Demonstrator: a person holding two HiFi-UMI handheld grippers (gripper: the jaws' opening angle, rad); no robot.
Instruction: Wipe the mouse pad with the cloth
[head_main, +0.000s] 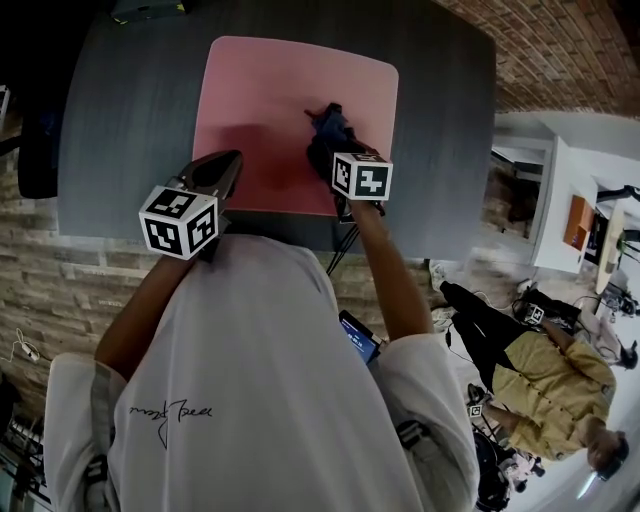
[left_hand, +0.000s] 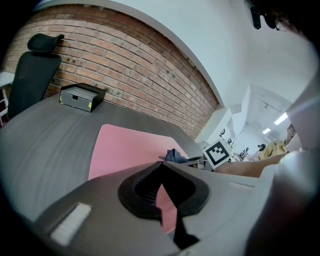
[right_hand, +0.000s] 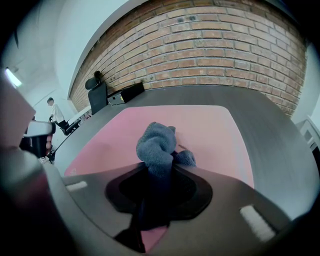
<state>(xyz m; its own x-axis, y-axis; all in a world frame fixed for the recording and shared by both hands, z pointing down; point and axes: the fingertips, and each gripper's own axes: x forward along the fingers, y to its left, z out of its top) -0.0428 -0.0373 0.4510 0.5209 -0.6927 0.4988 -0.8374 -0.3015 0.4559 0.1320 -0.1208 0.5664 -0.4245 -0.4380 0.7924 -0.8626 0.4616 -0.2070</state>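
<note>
A pink mouse pad (head_main: 270, 95) lies on the dark grey table (head_main: 120, 120). My right gripper (head_main: 330, 140) is shut on a blue-grey cloth (head_main: 330, 122), which bunches out past the jaws over the pad's right middle. In the right gripper view the cloth (right_hand: 157, 145) sticks up between the jaws with the mouse pad (right_hand: 200, 127) beneath. My left gripper (head_main: 228, 165) hovers over the pad's near left part, jaws shut with nothing between them. In the left gripper view, the mouse pad (left_hand: 125, 150) and cloth (left_hand: 175, 156) lie ahead.
A small black box (left_hand: 80, 96) sits at the table's far edge by the brick wall (left_hand: 135, 60). A black office chair (left_hand: 32, 70) stands at the far left. A person in a tan top (head_main: 550, 380) stands off to the right on the floor.
</note>
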